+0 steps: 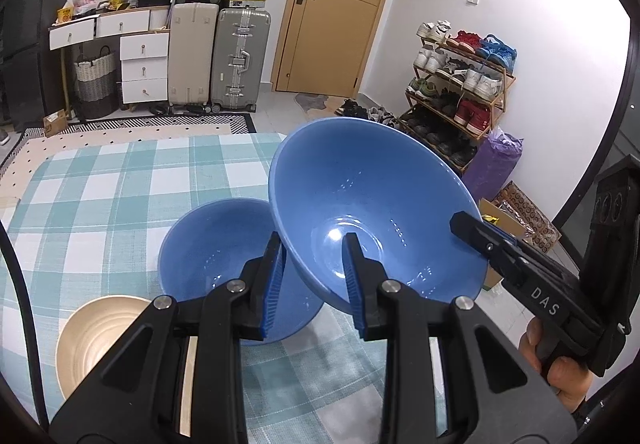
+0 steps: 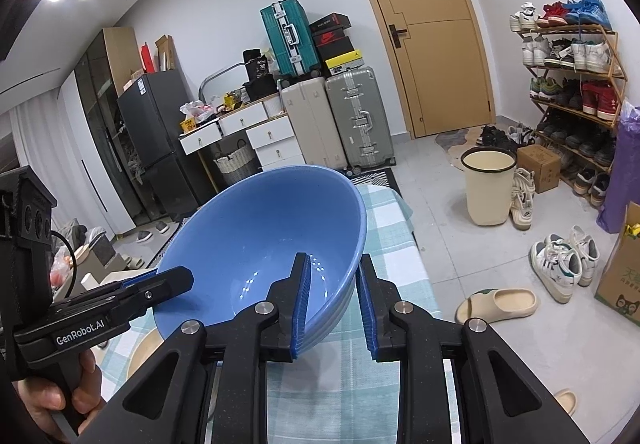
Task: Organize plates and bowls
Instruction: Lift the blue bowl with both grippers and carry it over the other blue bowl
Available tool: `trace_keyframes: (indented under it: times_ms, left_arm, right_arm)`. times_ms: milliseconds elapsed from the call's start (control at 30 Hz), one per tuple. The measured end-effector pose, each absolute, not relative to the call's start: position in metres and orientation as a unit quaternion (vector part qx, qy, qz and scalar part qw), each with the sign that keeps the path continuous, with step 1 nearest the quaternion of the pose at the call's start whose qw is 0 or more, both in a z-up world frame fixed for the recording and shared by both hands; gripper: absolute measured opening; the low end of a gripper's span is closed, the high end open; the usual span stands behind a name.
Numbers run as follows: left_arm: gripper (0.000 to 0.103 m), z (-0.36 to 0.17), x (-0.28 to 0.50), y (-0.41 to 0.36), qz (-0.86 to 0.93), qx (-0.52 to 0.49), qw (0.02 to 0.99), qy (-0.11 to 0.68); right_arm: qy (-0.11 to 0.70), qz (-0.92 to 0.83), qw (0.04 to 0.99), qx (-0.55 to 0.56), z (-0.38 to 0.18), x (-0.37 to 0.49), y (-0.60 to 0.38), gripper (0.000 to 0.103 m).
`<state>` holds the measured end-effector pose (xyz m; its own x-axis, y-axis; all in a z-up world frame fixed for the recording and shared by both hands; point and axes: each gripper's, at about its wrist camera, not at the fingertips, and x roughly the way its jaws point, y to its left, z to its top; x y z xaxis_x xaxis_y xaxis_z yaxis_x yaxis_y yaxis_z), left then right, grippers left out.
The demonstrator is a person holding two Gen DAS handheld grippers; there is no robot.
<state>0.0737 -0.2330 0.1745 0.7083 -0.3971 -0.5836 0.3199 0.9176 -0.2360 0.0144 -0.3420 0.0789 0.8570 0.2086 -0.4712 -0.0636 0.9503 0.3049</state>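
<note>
Above the checked surface [image 1: 120,180], both the left hand-held gripper [image 1: 314,280] and right hand-held gripper [image 2: 334,300] clamp opposite rims of a large blue bowl [image 1: 372,200], tilted over a smaller blue bowl [image 1: 208,244], apparently for nesting.

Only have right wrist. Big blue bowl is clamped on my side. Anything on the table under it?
Observer: Yes. A smaller blue bowl sits upright on the checked cloth, close below the tilted big blue bowl.
Operator: How does the left grip it?
Observer: The left gripper pinches the rim nearest it, one pad inside, one outside.
Operator: More dishes?
Observer: An empty beige bowl, left of the smaller one.
</note>
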Motion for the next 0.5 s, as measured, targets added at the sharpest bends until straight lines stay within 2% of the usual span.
trace_keyframes:
  times_ms: [500]
  left_arm:
    - [0.026,0.174,0.075,-0.199,-0.170,-0.072,0.926,0.329]
  right_arm:
    - [0.263,0.099,0.951,0.126,0.075,0.026,-0.316,0.024]
